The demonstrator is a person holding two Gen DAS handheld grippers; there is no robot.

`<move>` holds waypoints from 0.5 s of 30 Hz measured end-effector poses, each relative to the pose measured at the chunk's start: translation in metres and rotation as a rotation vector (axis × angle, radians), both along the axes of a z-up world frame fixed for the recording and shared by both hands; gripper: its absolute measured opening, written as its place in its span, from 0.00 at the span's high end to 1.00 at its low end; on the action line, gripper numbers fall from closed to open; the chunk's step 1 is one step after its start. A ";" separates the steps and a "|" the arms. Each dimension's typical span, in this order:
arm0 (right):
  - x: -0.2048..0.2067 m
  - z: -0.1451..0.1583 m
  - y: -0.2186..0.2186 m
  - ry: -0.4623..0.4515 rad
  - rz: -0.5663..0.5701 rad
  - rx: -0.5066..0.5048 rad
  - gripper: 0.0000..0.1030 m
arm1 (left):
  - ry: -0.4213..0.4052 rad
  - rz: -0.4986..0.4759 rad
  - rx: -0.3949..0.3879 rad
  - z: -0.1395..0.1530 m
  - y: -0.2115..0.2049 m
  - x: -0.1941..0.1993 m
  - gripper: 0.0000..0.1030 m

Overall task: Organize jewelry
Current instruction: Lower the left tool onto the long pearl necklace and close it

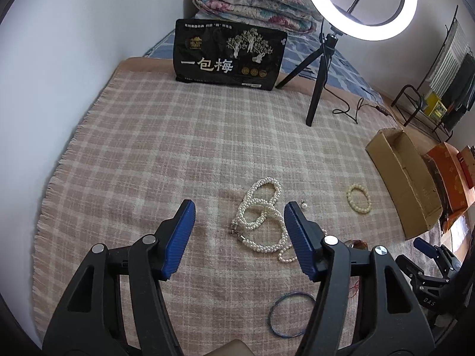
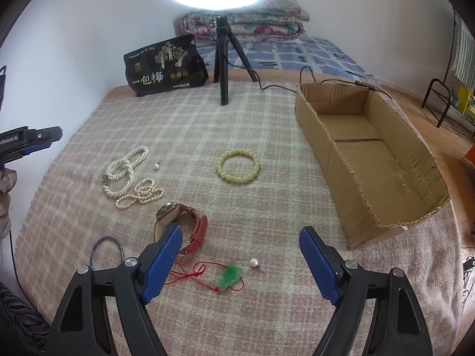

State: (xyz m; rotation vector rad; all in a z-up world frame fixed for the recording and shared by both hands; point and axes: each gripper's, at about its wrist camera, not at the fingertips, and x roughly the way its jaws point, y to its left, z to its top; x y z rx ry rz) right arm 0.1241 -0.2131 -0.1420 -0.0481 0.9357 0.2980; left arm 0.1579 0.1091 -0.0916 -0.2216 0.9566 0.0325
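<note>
Jewelry all out loose on the bed's checked blanket (image 2: 237, 124), spread apart so each piece can be taken singly. Left tool (image 1: 240, 212) hanging over the white pearl necklace (image 1: 262, 204), jaws apart, nothing between the pads — looks like lining up for a pick. Right tool (image 2: 240, 238) likewise gaping and empty, poised above the green pendant on its red cord (image 2: 231, 276), with a loose pearl (image 2: 253, 262) just beside that and the red-strapped watch (image 2: 181, 222) partly behind the left finger.

Further off: yellow bead bracelet (image 2: 238, 166) lying alone mid-blanket, a smaller cream pearl strand (image 2: 142, 192) touching the white necklace, a second stray pearl (image 2: 156, 166) near it, a thin blue bangle (image 2: 106, 250) close to the near edge.

Cardboard box (image 2: 314, 124) on the right side, open-topped, placed within easy reach — probably the destination. Nothing in it yet; bare bottom showing. So sorting barely begun, by the look of things.

Black snack bag (image 2: 166, 65) and ring-light tripod (image 2: 223, 68) standing at the back, out of the way.
</note>
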 end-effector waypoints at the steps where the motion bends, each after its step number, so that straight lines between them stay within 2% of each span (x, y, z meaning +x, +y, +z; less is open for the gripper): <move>1: 0.001 -0.001 0.002 0.008 0.003 0.001 0.22 | 0.010 -0.005 -0.001 -0.004 -0.001 0.003 0.38; 3: 0.003 -0.005 0.005 0.024 0.013 0.002 0.24 | 0.036 -0.014 -0.015 -0.013 -0.004 0.008 0.39; 6: 0.007 -0.012 0.010 0.049 0.024 0.005 0.26 | 0.079 -0.020 -0.035 -0.026 -0.008 0.013 0.46; 10: 0.012 -0.018 0.017 0.080 0.037 0.010 0.30 | 0.121 -0.042 -0.003 -0.044 -0.018 0.019 0.49; 15: 0.012 -0.022 0.022 0.077 0.054 -0.005 0.30 | 0.151 -0.045 0.012 -0.061 -0.022 0.028 0.50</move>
